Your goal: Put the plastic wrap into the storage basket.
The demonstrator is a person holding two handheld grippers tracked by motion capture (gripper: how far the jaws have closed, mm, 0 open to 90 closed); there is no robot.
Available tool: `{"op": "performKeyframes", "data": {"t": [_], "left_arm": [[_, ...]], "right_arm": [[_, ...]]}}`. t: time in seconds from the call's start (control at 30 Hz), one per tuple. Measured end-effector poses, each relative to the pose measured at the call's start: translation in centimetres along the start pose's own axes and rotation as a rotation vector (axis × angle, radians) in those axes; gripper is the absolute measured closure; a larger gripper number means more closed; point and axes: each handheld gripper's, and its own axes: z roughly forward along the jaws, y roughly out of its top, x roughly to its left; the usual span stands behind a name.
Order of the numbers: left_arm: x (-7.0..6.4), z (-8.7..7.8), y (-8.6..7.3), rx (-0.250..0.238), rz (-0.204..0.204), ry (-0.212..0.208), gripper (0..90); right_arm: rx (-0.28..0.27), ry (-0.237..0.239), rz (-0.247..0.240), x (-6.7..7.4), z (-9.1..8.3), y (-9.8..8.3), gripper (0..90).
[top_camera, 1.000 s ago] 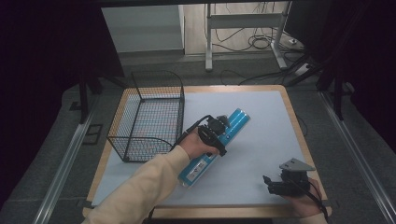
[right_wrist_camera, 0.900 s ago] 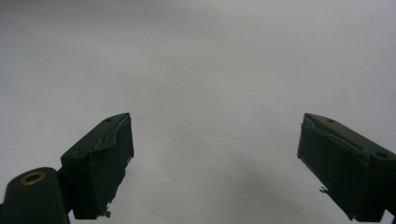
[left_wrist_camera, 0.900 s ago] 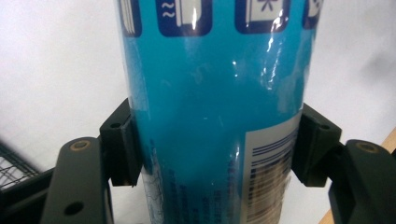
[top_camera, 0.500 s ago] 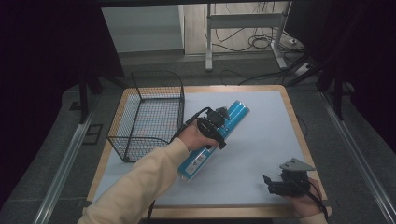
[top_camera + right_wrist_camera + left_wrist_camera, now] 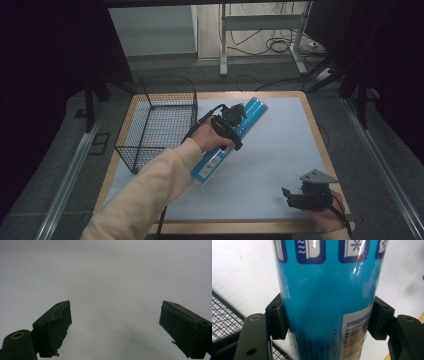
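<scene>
A long blue tube (image 5: 227, 145) with a white label hangs tilted above the white mat, its far end up and to the right. My left gripper (image 5: 231, 125) is shut on its middle; in the left gripper view both pads (image 5: 277, 317) press the sides of the blue tube (image 5: 324, 297). A black wire basket (image 5: 160, 120) stands just left of that hand, and its mesh (image 5: 224, 320) lies low at the left of the left gripper view. My right gripper (image 5: 289, 196) rests near the front right edge, open, with bare mat between its fingers (image 5: 53, 327).
The white mat (image 5: 280, 145) covers a wooden table (image 5: 320, 135). Beyond the far edge are a metal stand's legs (image 5: 260, 55) and cables on the floor. Metal rails (image 5: 65, 185) run along both sides of the table.
The left gripper has lifted the blue tube and carried it a little up and left, toward the basket. The right gripper has stayed put.
</scene>
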Motion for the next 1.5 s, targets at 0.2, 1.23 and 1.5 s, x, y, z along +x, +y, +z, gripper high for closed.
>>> {"op": "performKeyframes", "data": {"t": [0.2,1.23,1.5], "left_arm": [[0.4,-0.3,0.4,0.004,0.000,0.010,31.4],[2.8,-3.4,3.5,0.021,-0.005,0.080,31.5],[3.1,-3.6,4.7,0.034,0.002,0.091,31.5]], "right_arm": [[0.000,0.000,0.000,0.0,0.0,0.0,10.8],[0.002,0.000,0.002,-0.1,0.0,0.0,10.8],[0.004,0.002,0.004,-0.2,0.1,0.0,10.8]]}}
